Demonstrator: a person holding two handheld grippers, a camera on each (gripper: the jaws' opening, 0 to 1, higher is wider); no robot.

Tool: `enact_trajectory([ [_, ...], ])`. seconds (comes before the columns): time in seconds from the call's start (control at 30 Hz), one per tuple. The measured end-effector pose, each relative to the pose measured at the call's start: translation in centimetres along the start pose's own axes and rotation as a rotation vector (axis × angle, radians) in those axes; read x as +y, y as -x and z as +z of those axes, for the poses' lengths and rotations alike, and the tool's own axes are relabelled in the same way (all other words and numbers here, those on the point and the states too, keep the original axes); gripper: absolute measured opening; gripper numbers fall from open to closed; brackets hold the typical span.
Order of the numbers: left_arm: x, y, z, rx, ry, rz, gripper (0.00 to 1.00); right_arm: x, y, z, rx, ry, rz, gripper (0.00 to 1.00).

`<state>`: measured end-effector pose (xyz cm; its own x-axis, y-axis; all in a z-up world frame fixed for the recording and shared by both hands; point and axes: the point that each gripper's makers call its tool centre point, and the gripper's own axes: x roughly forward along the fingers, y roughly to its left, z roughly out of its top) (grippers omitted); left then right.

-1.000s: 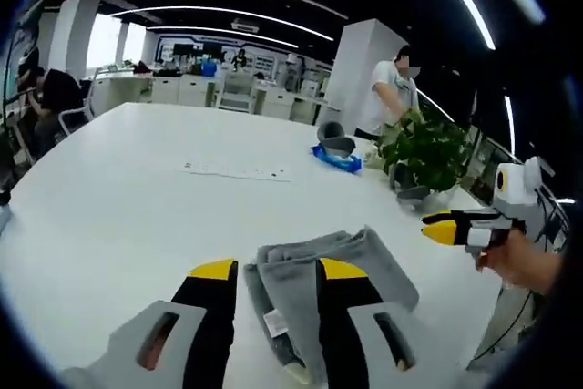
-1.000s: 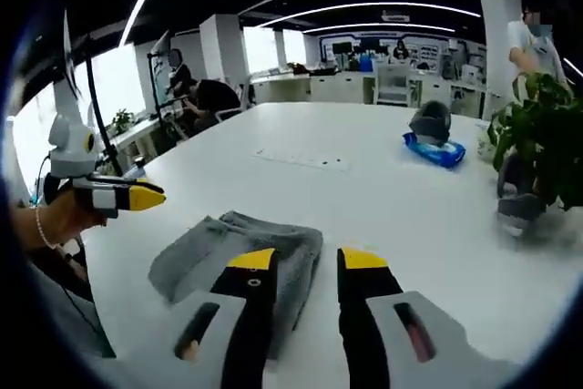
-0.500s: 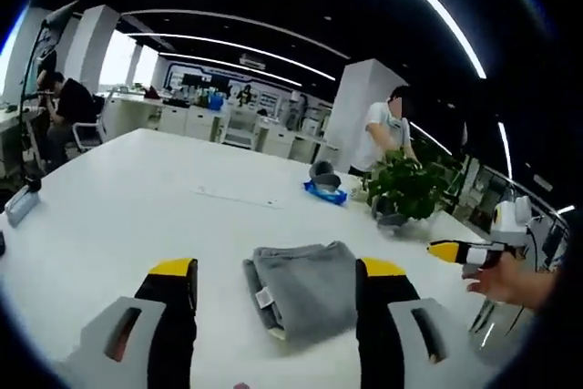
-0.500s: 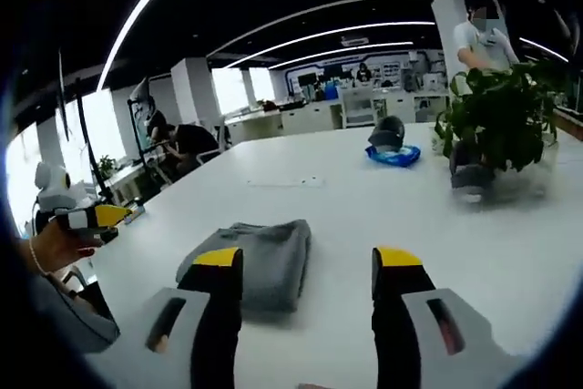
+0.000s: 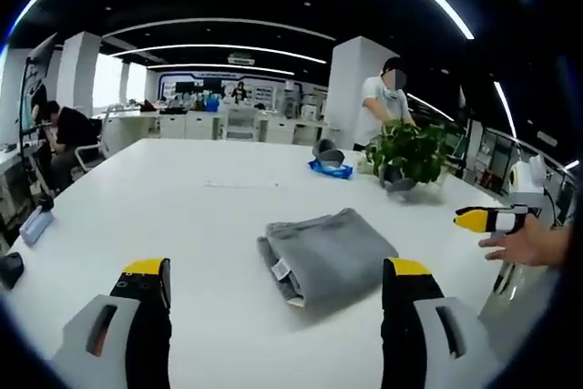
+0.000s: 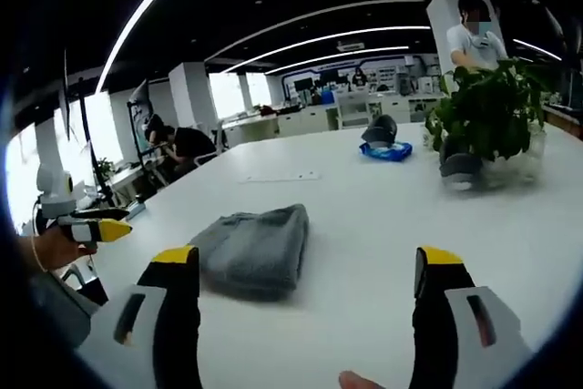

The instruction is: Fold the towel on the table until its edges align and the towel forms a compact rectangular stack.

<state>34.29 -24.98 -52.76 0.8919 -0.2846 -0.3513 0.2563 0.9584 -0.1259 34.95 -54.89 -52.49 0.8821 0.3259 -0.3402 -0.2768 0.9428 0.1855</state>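
A: What does the left gripper view show?
B: The left tool (image 5: 278, 280) with jaws wide apart, empty, above a white counter (image 5: 137, 207). A folded grey towel (image 5: 328, 257) lies between them, its white tag (image 5: 281, 270) visible.
A: And the right gripper view?
B: The right tool (image 6: 305, 271), jaws also apart. The towel (image 6: 255, 248) sits left of centre, tag hidden. A potted plant (image 6: 483, 125) stands far right, its pot blurred.
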Motion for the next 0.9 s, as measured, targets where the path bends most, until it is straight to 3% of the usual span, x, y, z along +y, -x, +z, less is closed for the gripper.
enact_trajectory([
  [0.03,-0.1,-0.1,-0.1,0.002,0.004,-0.004,1.0,-0.2,-0.1,0.5,-0.027,0.016,-0.009,0.99],
  [0.17,0.0,-0.3,-0.4,0.019,-0.01,-0.002,1.0,-0.8,0.2,-0.1,-0.008,-0.035,-0.016,0.99],
  [0.3,0.3,-0.1,-0.6,0.031,-0.013,0.015,1.0,-0.5,0.2,-0.2,0.006,0.029,-0.022,0.99],
  [0.9,0.1,0.0,-0.7,0.042,-0.066,0.022,1.0,0.5,0.5,-0.2,0.012,0.071,0.003,0.99],
])
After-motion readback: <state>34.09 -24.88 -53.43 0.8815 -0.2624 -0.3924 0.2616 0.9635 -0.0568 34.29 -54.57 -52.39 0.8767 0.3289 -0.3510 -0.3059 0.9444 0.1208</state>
